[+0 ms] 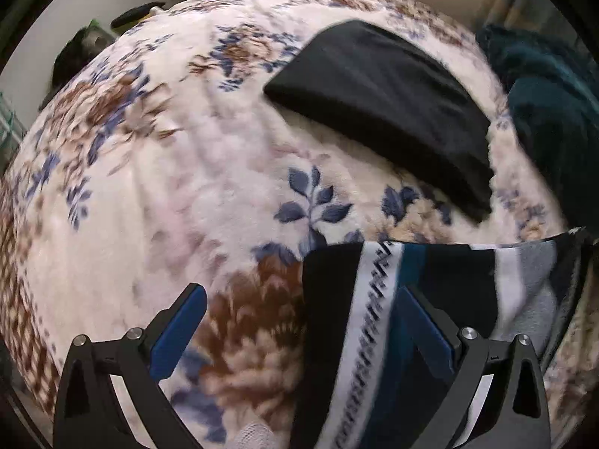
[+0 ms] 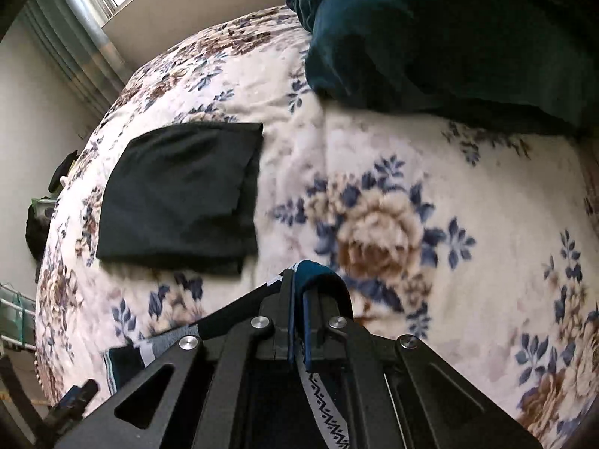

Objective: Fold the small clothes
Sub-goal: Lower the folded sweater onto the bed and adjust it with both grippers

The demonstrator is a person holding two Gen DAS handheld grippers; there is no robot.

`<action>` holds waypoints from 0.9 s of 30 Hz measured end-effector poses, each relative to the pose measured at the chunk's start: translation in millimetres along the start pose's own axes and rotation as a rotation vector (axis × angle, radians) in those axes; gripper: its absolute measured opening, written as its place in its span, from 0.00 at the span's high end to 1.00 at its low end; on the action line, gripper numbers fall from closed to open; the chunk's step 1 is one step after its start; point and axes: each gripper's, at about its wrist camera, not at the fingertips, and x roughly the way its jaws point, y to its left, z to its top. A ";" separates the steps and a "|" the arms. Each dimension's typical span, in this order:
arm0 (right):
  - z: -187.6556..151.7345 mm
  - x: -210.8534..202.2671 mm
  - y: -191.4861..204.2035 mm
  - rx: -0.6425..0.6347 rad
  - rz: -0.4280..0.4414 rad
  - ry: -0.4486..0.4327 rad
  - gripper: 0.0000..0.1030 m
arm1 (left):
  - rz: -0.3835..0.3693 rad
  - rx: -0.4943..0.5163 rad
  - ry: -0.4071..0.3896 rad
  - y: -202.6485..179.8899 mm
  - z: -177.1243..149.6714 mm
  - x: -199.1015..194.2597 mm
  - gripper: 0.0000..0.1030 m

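Folded garment lying flat on the bed, heaped blanket behind and to its right, patterned cloth nearest the cameras, its edge pinched in the right tongs, left tongs spread over it

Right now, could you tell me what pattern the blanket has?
Floral: brown and blue flowers on cream; the blanket shows best in the right wrist view.

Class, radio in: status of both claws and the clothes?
Right claw shut on patterned garment. Left claw open, garment between fingers. Black folded piece lies apart.
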 end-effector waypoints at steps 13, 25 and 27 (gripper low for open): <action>-10.3 40.6 -57.6 0.173 -0.003 0.305 0.38 | 0.026 0.008 0.091 19.7 14.5 27.9 0.00; -152.6 28.5 -133.6 0.581 0.087 0.538 0.90 | 0.043 0.053 0.099 12.2 7.9 38.2 0.00; -150.8 10.8 -133.0 0.549 0.051 0.497 0.90 | 0.039 0.073 0.103 11.0 12.2 39.9 0.00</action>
